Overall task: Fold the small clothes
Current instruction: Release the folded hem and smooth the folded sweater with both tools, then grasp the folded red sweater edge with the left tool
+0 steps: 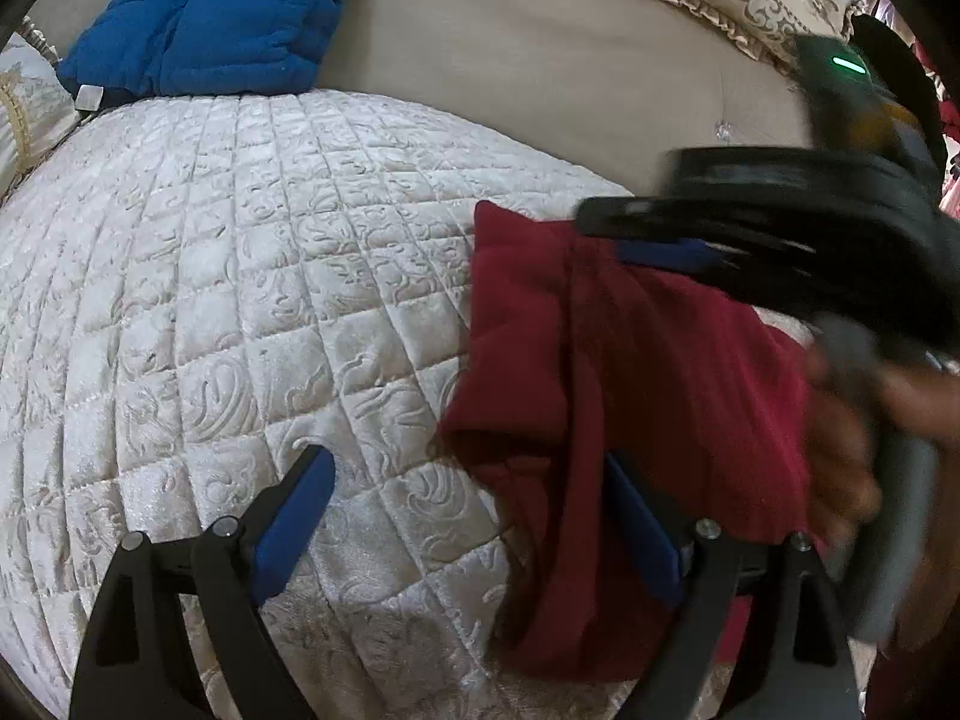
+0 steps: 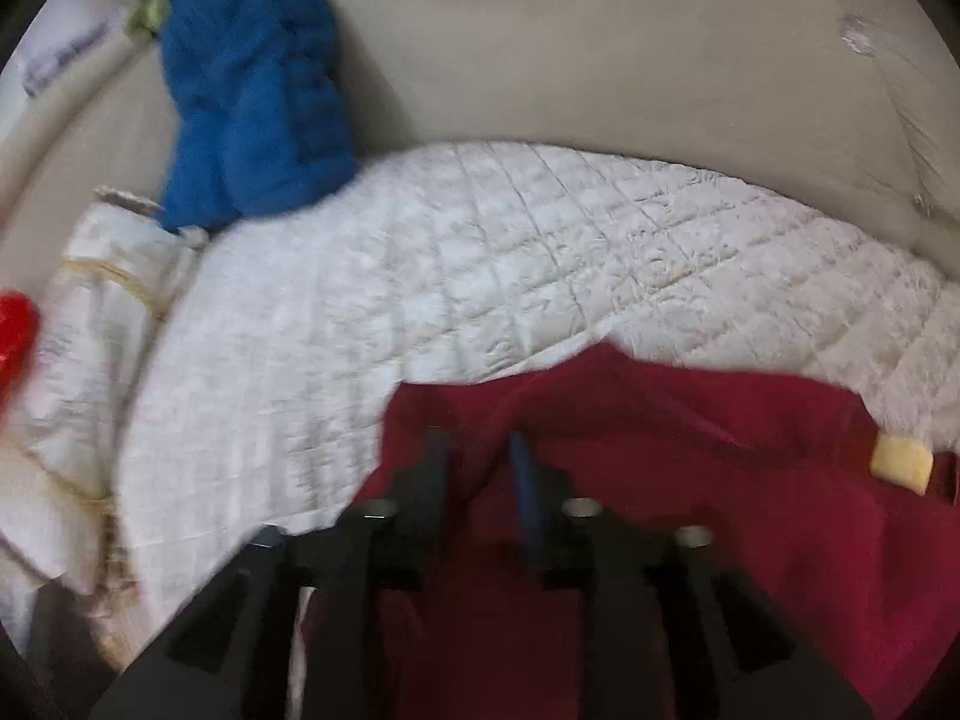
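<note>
A white quilted bed cover (image 1: pixel 252 276) backed by a beige upholstered panel (image 1: pixel 540 60) carries the dark red garment (image 1: pixel 660 390), which lies partly folded at the cover's right side, with a blue padded item (image 1: pixel 210 18) well apart at the far left. My left gripper (image 1: pixel 474 516) has its jaws wide apart, one finger over bare quilt and the other at the garment's edge, nothing clamped. My right gripper (image 2: pixel 480 468) has its jaws close together on a raised fold of the garment (the view is blurred).
</note>
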The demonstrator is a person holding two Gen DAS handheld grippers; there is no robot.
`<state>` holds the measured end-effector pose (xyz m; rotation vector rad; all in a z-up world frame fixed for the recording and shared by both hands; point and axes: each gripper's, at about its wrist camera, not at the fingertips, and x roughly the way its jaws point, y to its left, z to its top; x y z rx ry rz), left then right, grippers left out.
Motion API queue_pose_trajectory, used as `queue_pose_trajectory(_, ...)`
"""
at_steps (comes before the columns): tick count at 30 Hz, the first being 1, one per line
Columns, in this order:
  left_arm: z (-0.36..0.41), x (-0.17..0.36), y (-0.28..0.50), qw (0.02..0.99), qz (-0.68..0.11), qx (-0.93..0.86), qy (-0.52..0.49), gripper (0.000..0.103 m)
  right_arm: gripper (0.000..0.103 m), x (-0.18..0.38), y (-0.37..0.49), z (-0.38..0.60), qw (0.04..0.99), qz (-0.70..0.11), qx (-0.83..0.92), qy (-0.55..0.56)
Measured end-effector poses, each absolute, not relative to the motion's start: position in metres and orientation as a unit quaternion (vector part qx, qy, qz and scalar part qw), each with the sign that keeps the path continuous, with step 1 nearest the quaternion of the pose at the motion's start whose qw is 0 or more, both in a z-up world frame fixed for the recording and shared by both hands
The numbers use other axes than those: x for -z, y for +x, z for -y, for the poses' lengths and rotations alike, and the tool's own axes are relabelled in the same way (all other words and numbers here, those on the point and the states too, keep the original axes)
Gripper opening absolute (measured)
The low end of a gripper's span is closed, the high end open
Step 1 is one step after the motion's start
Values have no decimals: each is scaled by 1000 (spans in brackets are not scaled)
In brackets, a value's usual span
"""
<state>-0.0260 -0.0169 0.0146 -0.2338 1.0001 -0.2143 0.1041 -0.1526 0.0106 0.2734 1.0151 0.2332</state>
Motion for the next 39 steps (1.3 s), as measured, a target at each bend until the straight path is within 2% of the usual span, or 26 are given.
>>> queue_pose_trajectory(4,16,-15,-26,865,-479,104,-112,93,15,-20,61,168,869,-466,-102,127)
queue_pose_trajectory(7,16,-15,-26,865,-478,103,-110,93,14,-5,39,184,867,-476,-71,128)
queue_pose_trajectory(10,17,-15,-27,866,-477,102,-107,93,13,8,34,193,868,-470,-80,138)
queue_pose_trajectory(15,16,-15,-27,867,-476,101,-107,93,14,-16,46,174,858,-485,-106,133)
queue_pose_trajectory(17,16,-14,-27,867,-475,102,-107,93,18,-21,53,161,855,-490,-116,125)
queue_pose_trajectory(18,15,-14,-27,867,-475,103,-109,93,24,-21,62,154,850,-498,-120,124)
queue_pose_trajectory(19,14,-14,-27,867,-475,103,-111,93,35,-19,69,150,844,-506,-124,127)
queue_pose_trajectory(21,12,-14,-27,866,-475,105,-116,94,48,-9,88,142,830,-528,-124,132)
queue_pose_trajectory(23,9,-15,-27,865,-474,108,-126,94,52,-2,102,130,825,-543,-108,111)
queue_pose_trajectory(25,6,-15,-26,863,-473,110,-137,94,63,-2,107,117,831,-541,-103,79)
queue_pose_trajectory(30,0,-16,-26,862,-470,111,-152,94,66,8,117,95,831,-547,-100,4)
queue_pose_trajectory(32,1,-17,-26,863,-469,111,-149,94,58,10,118,91,830,-546,-107,-26)
queue_pose_trajectory(34,3,-17,-25,865,-465,114,-149,94,25,7,114,97,836,-539,-93,-47)
queue_pose_trajectory(35,4,-18,-24,866,-462,118,-150,94,19,4,111,104,840,-533,-97,-32)
queue_pose_trajectory(36,7,-19,-22,867,-459,122,-152,94,7,1,106,114,844,-525,-108,-7)
queue_pose_trajectory(37,8,-20,-21,867,-456,129,-154,93,2,-1,102,120,846,-521,-112,8)
queue_pose_trajectory(38,11,-22,-20,866,-451,146,-161,90,1,-3,99,126,848,-517,-116,25)
queue_pose_trajectory(39,13,-23,-18,862,-449,164,-171,77,0,-5,95,133,849,-511,-124,47)
